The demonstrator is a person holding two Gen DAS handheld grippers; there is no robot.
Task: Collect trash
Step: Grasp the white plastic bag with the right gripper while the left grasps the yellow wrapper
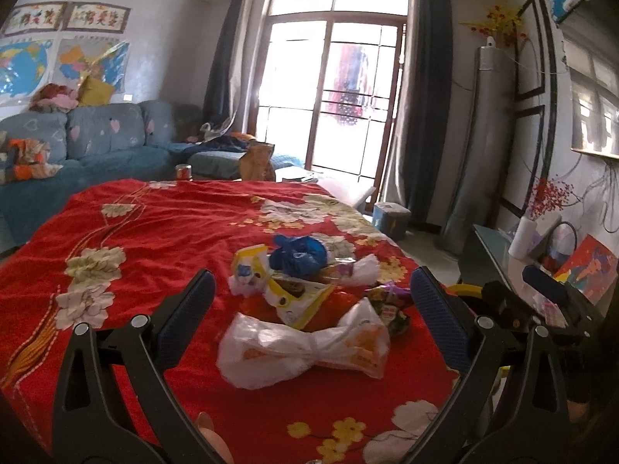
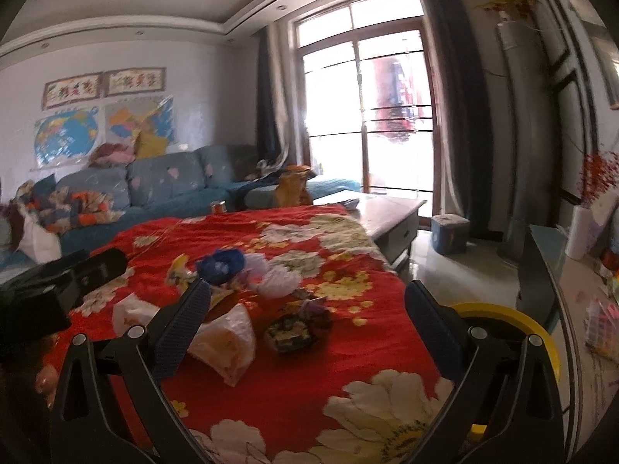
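Observation:
Trash lies in a loose pile on the red floral cloth (image 1: 154, 232). A white knotted plastic bag (image 1: 305, 344) sits nearest, just ahead of my left gripper (image 1: 313, 294), which is open and holds nothing. Behind it are a yellow-and-white wrapper (image 1: 286, 294), a crumpled blue bag (image 1: 298, 257), white crumpled plastic (image 1: 363, 270) and a dark colourful snack packet (image 1: 390, 301). In the right wrist view my right gripper (image 2: 305, 297) is open and empty above the cloth (image 2: 290, 386), with the snack packet (image 2: 294, 332) between its fingers' lines and the white bag (image 2: 228, 340) by its left finger (image 2: 185, 321).
A yellow-rimmed bin (image 2: 514, 321) stands off the cloth's right edge. Beyond lie a blue sofa (image 1: 108, 139), a coffee table (image 2: 387, 208), a small blue box (image 2: 448, 232) on the floor and a glass side table (image 1: 503, 247) with clutter at right. A can (image 1: 183, 172) stands at the far edge.

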